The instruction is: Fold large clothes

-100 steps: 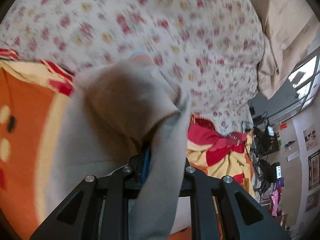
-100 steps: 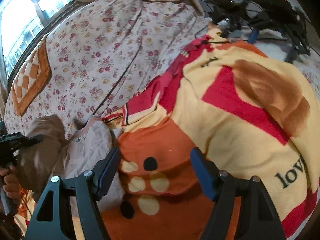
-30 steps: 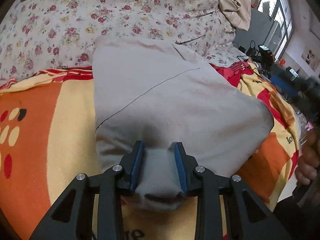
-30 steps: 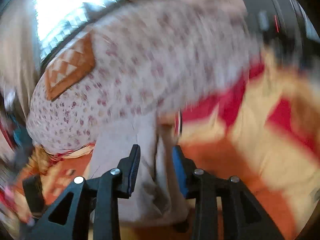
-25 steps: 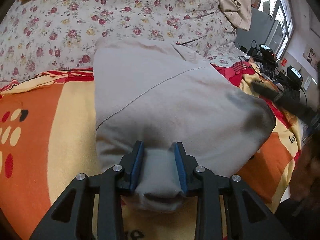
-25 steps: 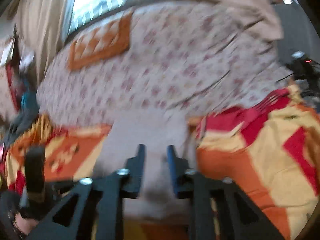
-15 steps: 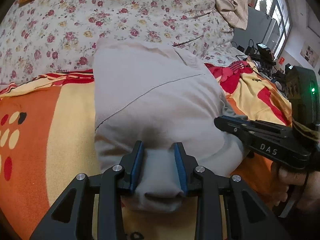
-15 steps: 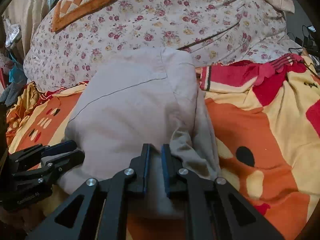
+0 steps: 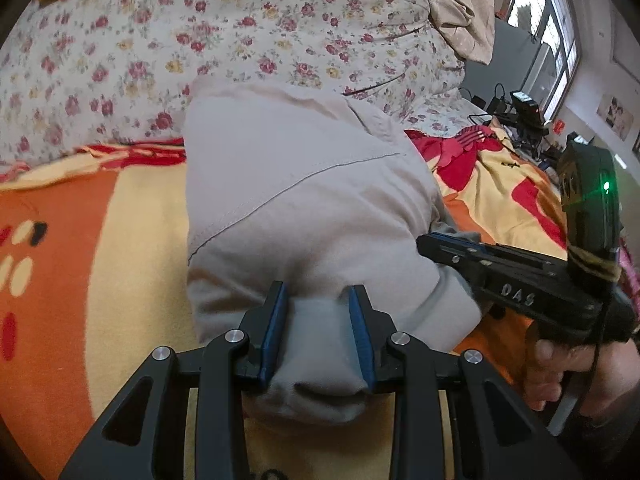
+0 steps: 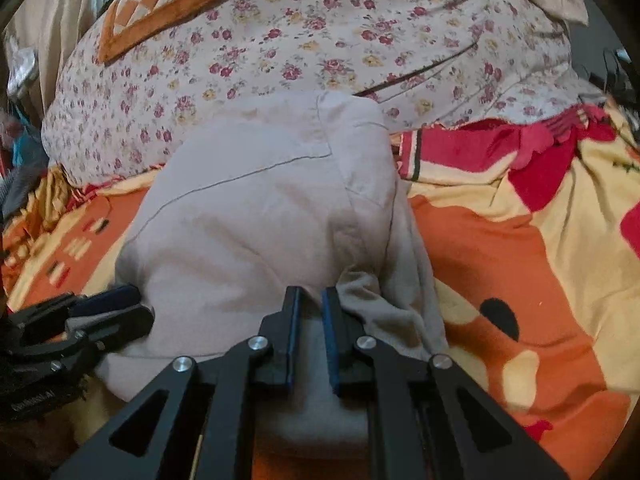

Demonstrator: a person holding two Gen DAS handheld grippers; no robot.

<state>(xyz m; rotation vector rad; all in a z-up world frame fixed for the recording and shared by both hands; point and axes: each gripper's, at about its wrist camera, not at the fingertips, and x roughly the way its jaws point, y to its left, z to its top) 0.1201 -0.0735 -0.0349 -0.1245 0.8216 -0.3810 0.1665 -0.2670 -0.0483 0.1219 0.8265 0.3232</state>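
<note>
Floral-quilted bed [image 9: 248, 28] — bright window [image 9: 552, 28] beyond

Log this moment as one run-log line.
left gripper: shut on beige cloth garment | right gripper: shut on garment | garment on orange-yellow blanket

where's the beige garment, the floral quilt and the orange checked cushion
beige garment [image 10: 260, 208]: right wrist view, on its broad top panel just below the seam.
floral quilt [image 9: 240, 32]: left wrist view, on the flowered cloth behind the garment.
orange checked cushion [image 10: 160, 0]: right wrist view, on its checked middle.
</note>
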